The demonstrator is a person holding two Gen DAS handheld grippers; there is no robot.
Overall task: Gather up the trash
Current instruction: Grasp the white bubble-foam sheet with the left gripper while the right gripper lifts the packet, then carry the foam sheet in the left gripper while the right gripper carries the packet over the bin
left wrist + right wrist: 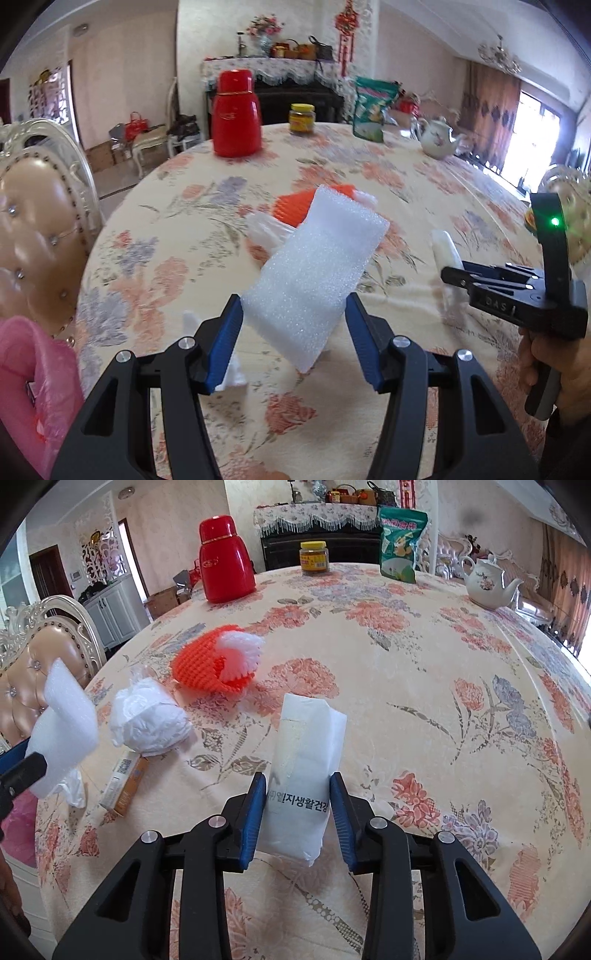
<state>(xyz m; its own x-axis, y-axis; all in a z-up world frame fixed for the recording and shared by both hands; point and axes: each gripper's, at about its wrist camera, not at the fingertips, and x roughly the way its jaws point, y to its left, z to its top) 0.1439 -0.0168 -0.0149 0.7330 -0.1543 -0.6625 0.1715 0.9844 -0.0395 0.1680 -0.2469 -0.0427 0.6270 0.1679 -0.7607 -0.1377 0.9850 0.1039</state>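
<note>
Trash pieces on the floral tablecloth [424, 672]: a white foam block [314, 273] clamped between the blue pads of the left gripper [293, 332], lifted clear of the cloth and tilted toward 1 o'clock; a white paper packet [303, 775] with printed Korean text pinched between the fingers of the right gripper [297, 808], standing nearly upright. In the right wrist view, a crumpled white plastic wad [147, 720] lies at 10 o'clock of the packet, touching a small orange-and-white carton [123, 786] that lies flat below it. An orange mesh net [207, 664] at 11 o'clock holds a white foam net [240, 653], which protrudes from its open mouth. Far table edge, 12 o'clock: red thermos [225, 559], lid on; yellow-lidded jar [314, 557] with dark contents; green snack bag [400, 546], upright; white teapot [487, 581], lidded. A pink plastic bag [33, 387] shows at 8 o'clock in the left wrist view; its contents cannot be told
</note>
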